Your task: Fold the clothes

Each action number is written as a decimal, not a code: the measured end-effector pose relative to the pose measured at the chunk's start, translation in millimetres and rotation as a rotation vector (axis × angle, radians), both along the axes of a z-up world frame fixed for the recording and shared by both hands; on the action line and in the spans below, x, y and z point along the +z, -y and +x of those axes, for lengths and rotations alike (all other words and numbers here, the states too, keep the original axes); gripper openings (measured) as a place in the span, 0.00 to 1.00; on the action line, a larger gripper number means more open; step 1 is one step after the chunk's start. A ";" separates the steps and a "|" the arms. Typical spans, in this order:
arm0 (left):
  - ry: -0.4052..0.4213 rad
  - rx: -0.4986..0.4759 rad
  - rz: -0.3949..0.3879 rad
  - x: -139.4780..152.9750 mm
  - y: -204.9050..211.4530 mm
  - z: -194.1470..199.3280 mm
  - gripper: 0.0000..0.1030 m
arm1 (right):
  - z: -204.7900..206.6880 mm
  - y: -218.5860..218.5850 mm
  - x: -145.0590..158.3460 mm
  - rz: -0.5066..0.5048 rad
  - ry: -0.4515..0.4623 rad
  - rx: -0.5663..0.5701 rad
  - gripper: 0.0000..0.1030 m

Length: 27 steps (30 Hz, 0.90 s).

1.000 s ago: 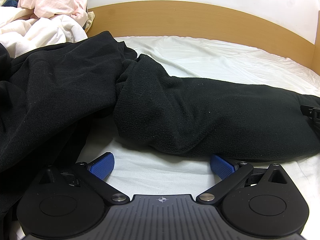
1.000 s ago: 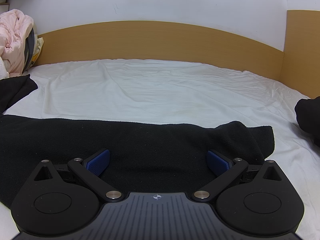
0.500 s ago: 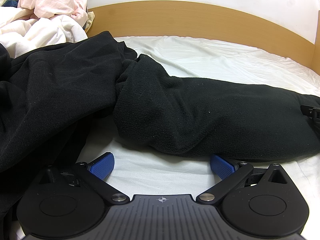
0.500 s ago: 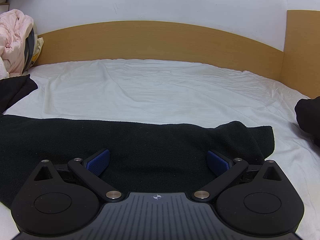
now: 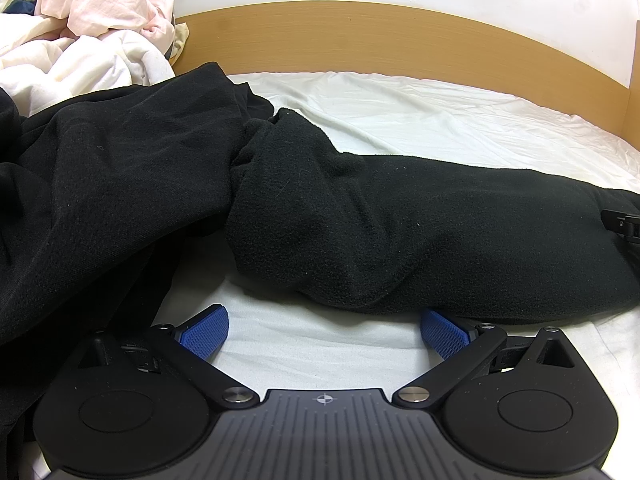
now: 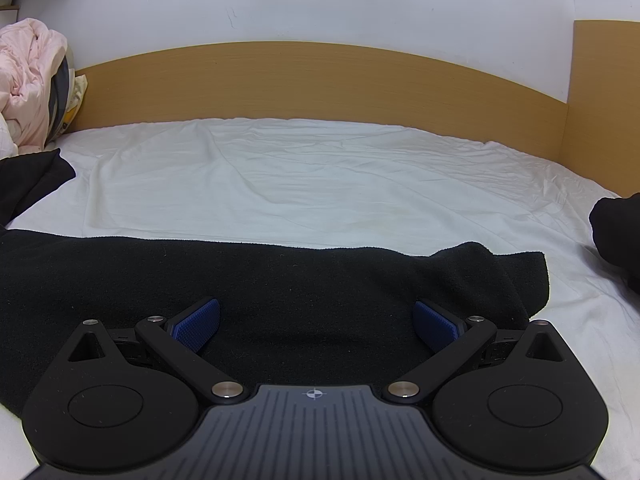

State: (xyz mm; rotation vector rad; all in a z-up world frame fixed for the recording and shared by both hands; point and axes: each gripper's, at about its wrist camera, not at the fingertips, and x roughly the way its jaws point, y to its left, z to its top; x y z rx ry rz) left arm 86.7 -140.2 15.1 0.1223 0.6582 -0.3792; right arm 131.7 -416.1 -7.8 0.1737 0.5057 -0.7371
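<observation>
A black fleece garment (image 5: 400, 232) lies stretched across the white bed sheet (image 5: 400, 120), a long band running left to right. My left gripper (image 5: 324, 330) is open, low over bare sheet just in front of the fleece's near edge, with nothing between its blue pads (image 5: 206, 330). In the right wrist view the same fleece (image 6: 280, 280) spreads under my right gripper (image 6: 316, 326), which is open above the cloth. The fleece's right end (image 6: 516, 276) is bunched into a fold. A tip of the right gripper (image 5: 624, 226) shows at the left view's right edge.
A thinner black garment (image 5: 100, 184) is heaped on the left, overlapping the fleece. Pink and white bedding (image 5: 92, 28) is piled behind it. A wooden headboard (image 6: 320, 84) borders the far side. Another dark cloth (image 6: 616, 232) sits at the right edge.
</observation>
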 end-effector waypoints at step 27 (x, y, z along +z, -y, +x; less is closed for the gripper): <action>-0.001 0.000 -0.001 -0.4 -1.9 1.9 0.99 | -0.3 -0.2 -0.1 0.000 0.000 0.000 1.00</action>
